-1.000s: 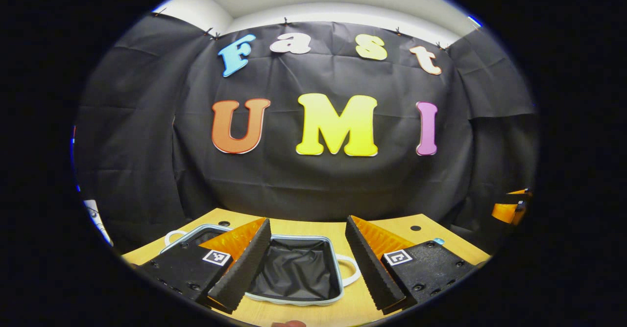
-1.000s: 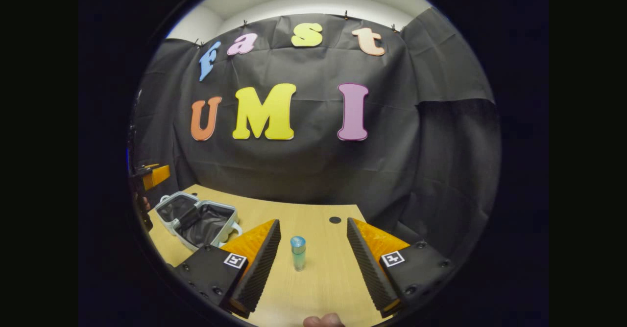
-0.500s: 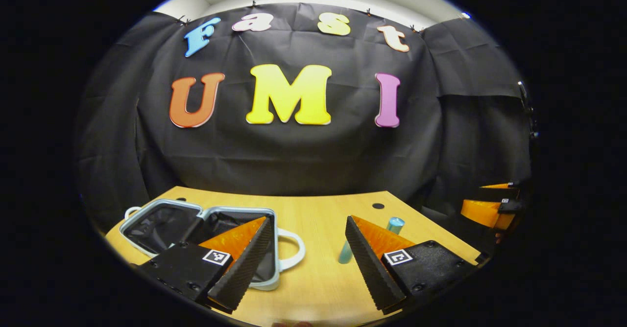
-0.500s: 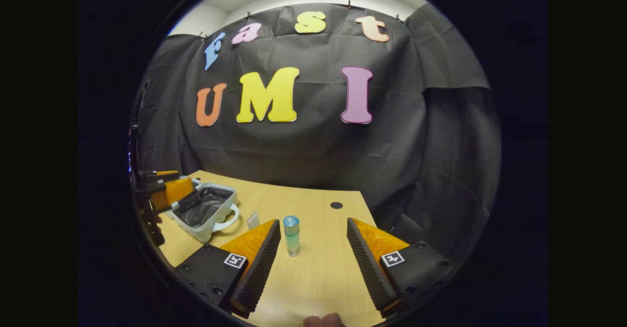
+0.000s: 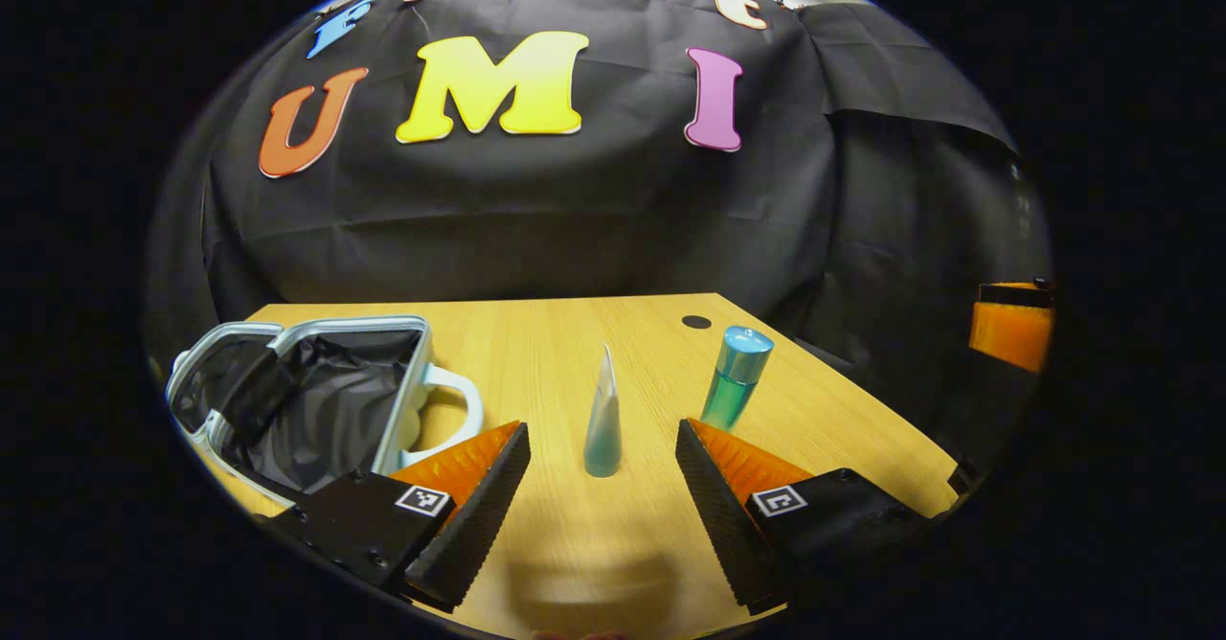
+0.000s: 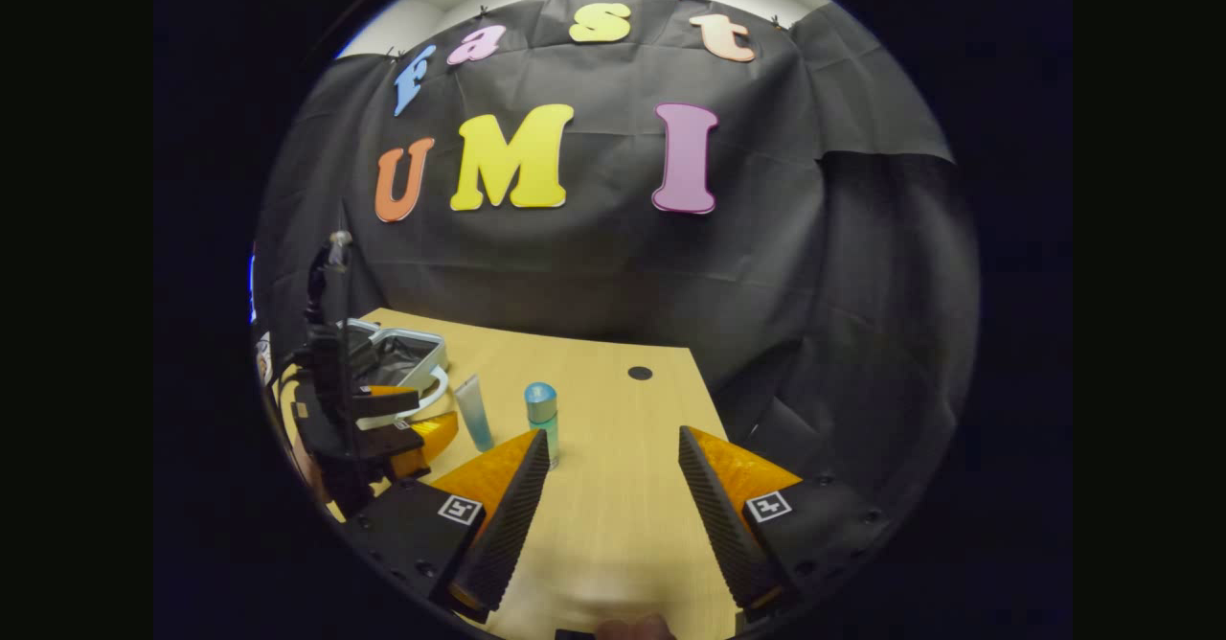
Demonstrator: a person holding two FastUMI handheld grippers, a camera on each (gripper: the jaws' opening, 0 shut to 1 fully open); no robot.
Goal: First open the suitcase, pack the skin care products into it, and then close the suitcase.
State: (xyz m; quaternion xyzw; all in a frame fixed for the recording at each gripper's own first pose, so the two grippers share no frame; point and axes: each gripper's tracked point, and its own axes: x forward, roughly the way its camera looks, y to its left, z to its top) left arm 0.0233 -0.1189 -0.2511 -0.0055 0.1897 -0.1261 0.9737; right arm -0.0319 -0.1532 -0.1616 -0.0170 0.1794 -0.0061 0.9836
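We see the suitcase (image 5: 306,400) lying open at the left of the counter (image 5: 575,333). The left claw (image 5: 601,487) gapes wide and empty before the upright tube (image 5: 602,420); the bottle (image 5: 736,377) stands farther right. Our right claw (image 6: 613,501) is also wide open, holding nothing.

In the left gripper view, the left gripper (image 5: 601,487) hangs above the wooden table (image 5: 843,420) with its fingers spread wide and nothing between them. Ahead of the gap, a slim tube (image 5: 603,415) stands upright on its cap, tapering to a thin top. Farther right stands a bottle (image 5: 736,377) of blue-green liquid with a blue cap. At the left, the suitcase (image 5: 297,396) lies open, dark lining exposed, its white handle (image 5: 460,405) facing the tube. The right gripper (image 5: 1010,329) shows at the far right edge.
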